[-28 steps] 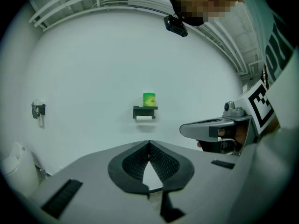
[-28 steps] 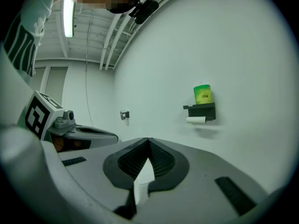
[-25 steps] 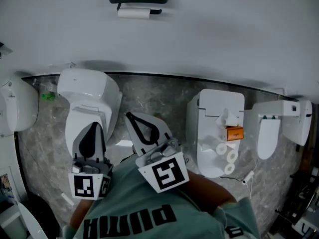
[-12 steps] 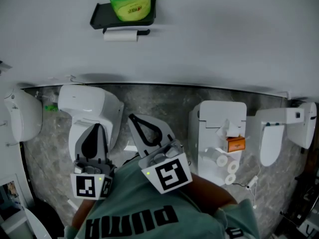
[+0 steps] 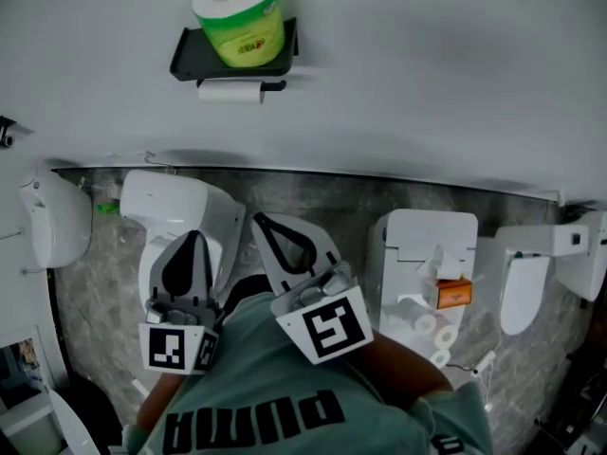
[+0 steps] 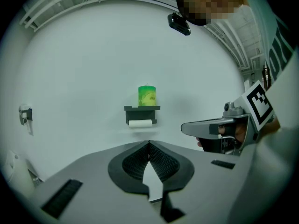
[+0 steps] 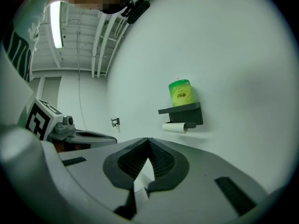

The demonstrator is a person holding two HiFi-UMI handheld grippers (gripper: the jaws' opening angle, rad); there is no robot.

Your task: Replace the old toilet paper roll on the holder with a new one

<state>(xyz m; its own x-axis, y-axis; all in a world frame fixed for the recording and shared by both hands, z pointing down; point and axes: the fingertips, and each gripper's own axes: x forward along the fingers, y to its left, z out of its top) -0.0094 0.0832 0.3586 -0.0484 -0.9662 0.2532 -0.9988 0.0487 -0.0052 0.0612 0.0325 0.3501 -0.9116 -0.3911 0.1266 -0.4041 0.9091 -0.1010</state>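
Grippers side by side at the person's chest, both aimed at the wall (image 5: 427, 74). Left gripper (image 6: 149, 143): tips pressed together, nothing between. Right gripper (image 7: 148, 140): same, closed tip to tip, empty. Beyond them, a white toilet (image 5: 180, 202) on the stone floor (image 5: 313, 197). Farthest: black holder (image 5: 185, 64) on the wall, well apart from both grippers. Thin white old roll (image 5: 229, 92) hangs on its bar. New green-wrapped roll (image 5: 239, 15) stands upright on the holder's shelf.
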